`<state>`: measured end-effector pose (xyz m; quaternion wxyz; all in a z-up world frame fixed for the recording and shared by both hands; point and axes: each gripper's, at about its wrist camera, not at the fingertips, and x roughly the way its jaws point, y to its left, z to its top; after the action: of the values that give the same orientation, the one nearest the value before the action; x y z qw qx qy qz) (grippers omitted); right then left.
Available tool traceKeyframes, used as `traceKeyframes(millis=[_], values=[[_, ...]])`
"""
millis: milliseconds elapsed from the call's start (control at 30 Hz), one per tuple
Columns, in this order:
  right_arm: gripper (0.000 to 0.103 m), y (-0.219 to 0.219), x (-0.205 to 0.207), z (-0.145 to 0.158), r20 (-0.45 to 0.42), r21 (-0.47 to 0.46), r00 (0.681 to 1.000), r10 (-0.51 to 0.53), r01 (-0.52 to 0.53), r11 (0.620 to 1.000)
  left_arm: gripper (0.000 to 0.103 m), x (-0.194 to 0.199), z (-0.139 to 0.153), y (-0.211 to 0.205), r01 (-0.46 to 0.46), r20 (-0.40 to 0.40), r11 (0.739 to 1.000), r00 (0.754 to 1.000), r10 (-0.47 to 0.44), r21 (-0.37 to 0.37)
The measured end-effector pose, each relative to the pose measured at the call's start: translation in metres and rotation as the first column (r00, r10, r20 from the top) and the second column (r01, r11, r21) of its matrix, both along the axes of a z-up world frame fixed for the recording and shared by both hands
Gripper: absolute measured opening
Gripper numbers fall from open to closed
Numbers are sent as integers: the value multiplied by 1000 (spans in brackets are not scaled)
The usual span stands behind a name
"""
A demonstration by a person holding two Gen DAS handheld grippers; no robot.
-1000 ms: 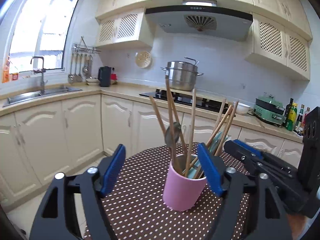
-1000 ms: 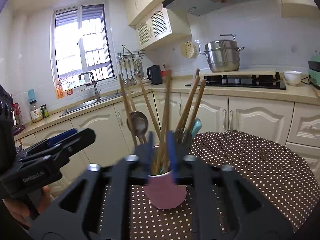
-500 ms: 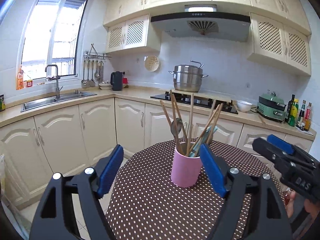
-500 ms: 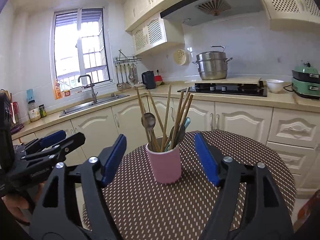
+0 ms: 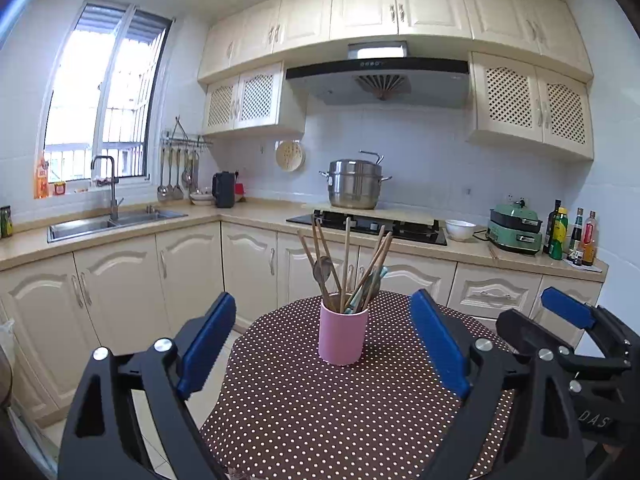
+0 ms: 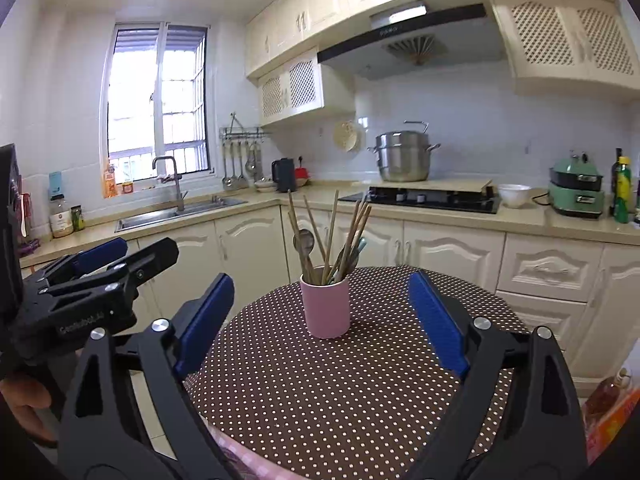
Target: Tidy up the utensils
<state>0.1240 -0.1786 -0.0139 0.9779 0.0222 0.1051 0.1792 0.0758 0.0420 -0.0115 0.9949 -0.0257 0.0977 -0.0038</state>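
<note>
A pink cup [image 5: 343, 336] [image 6: 326, 308] stands upright on the round brown polka-dot table [image 5: 320, 408] [image 6: 340, 380]. It holds several wooden chopsticks, a metal spoon [image 5: 323, 270] [image 6: 304, 240] and a teal-handled utensil. My left gripper [image 5: 323, 299] hovers short of the cup, its jaws opening wide with nothing between them. My right gripper [image 6: 320, 280] is likewise back from the cup, jaws opening and empty. Each gripper shows in the other's view: the right gripper [image 5: 560, 320] at the right edge, the left gripper [image 6: 100, 264] at the left edge.
Cream cabinets and a counter wrap behind the table. On the counter are a sink [image 5: 116, 220], a hob with a steel pot [image 5: 354, 184], a white bowl [image 5: 460, 229], a green cooker [image 5: 516, 228] and bottles [image 5: 572, 236]. A bottle and packet [image 6: 608, 400] lie low beside the table.
Both grippers drew back from the cup, which now looks smaller and farther off. The right jaws, narrow around the utensils a second ago, spread wide; the left jaws widened slightly.
</note>
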Motion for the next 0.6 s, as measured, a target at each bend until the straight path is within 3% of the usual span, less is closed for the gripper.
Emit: traceKeyframes(millis=[400,600], values=[[91,-8,-30,10,58,-3,998,-30,30,1000,90,-41,10,-16,-28,64,997,998,24,77],[91,-6,-38,11,74,-16,997,-32,33,999,90,-49,12,-13,-30,78,998,997,26,55]])
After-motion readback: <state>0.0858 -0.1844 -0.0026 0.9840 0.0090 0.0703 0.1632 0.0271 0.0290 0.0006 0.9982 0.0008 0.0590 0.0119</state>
